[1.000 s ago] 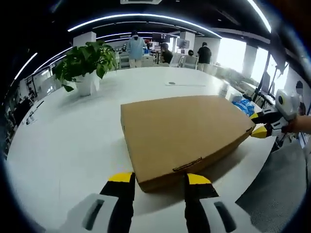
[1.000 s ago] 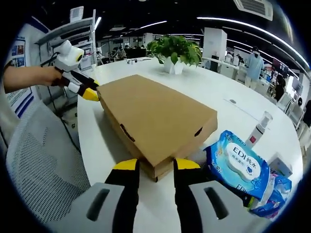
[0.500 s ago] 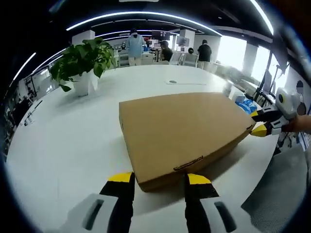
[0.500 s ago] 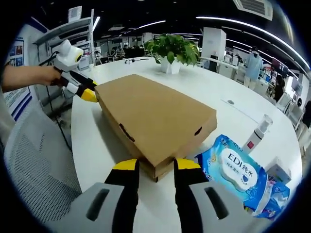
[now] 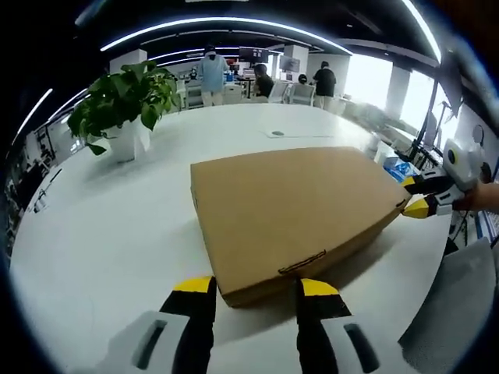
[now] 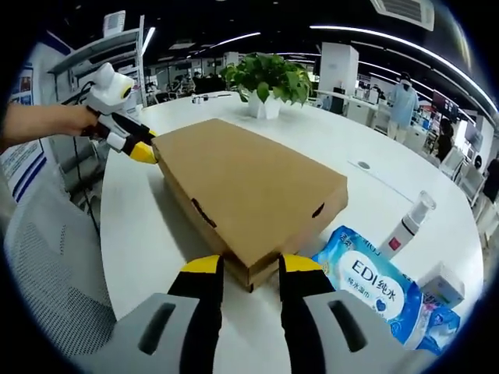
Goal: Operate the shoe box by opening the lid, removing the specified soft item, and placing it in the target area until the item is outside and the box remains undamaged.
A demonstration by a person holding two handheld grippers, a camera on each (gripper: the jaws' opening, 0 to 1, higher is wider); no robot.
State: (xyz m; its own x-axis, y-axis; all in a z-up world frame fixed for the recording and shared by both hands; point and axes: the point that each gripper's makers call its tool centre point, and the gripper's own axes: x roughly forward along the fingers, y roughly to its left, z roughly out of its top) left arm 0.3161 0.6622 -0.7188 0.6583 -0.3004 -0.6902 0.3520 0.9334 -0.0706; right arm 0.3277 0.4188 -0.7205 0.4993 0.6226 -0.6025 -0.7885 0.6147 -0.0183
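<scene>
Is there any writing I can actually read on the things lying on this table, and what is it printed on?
"EDI" followed by two Chinese characters, 纯水: on the white label of the blue wet-wipes pack.
Smaller print below that on the same label: too small to read.
Brown cardboard box: no print visible.
Spray bottle: too blurred to tell.
Posters on the wall: unreadable.

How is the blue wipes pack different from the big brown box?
The wipes pack is blue and white with printed letters; the cardboard box is plain brown. The pack looks soft and crinkly; the box is stiff, flat and closed. The pack is much smaller than the box. Both lie on the white table, close together.
</scene>
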